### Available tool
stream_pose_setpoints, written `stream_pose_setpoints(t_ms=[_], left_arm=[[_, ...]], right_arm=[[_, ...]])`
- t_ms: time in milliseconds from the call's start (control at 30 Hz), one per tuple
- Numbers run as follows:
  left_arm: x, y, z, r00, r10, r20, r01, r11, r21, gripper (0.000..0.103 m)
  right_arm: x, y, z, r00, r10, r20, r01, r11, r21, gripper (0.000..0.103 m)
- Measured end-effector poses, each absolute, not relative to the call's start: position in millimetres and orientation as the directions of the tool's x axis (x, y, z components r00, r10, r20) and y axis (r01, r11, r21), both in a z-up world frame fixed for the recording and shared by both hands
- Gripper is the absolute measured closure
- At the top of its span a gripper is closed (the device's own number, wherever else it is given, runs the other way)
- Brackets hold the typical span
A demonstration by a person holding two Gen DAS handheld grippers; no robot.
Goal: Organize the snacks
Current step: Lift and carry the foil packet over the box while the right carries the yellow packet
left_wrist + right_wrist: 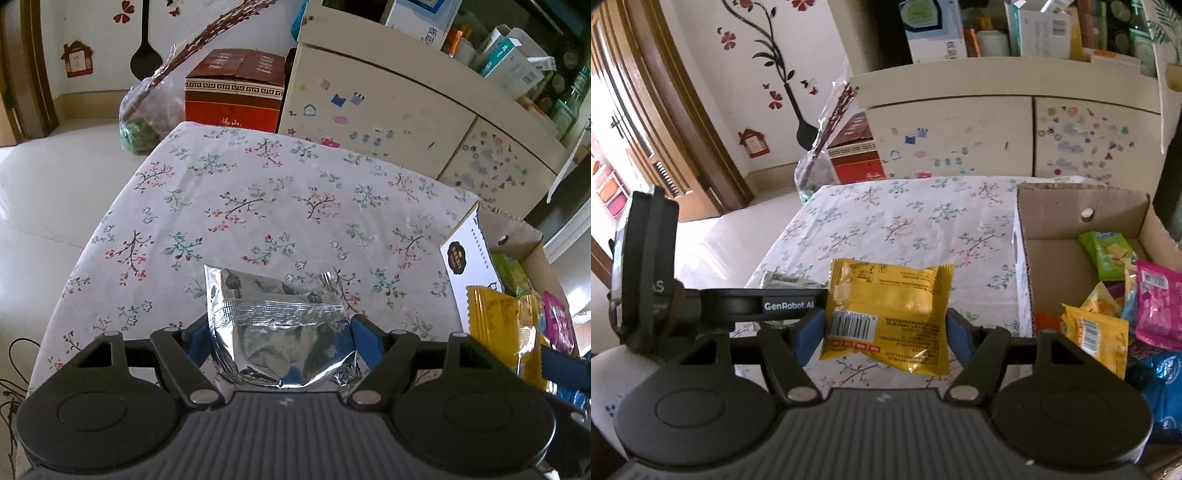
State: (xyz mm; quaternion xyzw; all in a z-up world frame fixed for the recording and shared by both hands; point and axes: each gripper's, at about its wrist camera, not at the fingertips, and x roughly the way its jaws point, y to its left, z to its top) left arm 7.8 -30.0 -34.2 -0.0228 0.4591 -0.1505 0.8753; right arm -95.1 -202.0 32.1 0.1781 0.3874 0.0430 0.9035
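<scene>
Left gripper [279, 334]: blue pads closed on the sides of a silver foil packet [279, 332], held above the table.
Silver foil packet: long axis runs away from the camera along the fingers; its crimped seal band lies crosswise, and the far end points toward the middle of the floral tablecloth [258, 192].
Right gripper [884, 328]: blue pads pressed against both short edges of a yellow snack packet [888, 314], which hangs clear of the cloth.
Yellow snack packet: long axis spans side to side between the pads; the printed back faces the camera (barcode at the lower left corner).
Cardboard box [1052, 218]: open-topped, standing on the table to the right of both packets; the yellow packet is just left of its near wall, outside it.
Box contents: a green packet [1106, 254] near the far wall, a pink packet [1158, 306] at the right, another yellow packet [1095, 339] near the front.
Background: cream cabinet [960, 125] covered in small stickers behind the table.
</scene>
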Motion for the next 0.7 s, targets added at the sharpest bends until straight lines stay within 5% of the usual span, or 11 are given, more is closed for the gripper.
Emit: stream_pose_setpoints(t_ms=[700], left_arm=[[-4.6,-49.3,-6.4,0.592,-0.315,-0.742,0.258,0.946,-0.196,0.022]], right_arm=[[-107.3,-224.2,45.9,0.738,0.144,-0.66,0.109,0.939,0.327,0.033]])
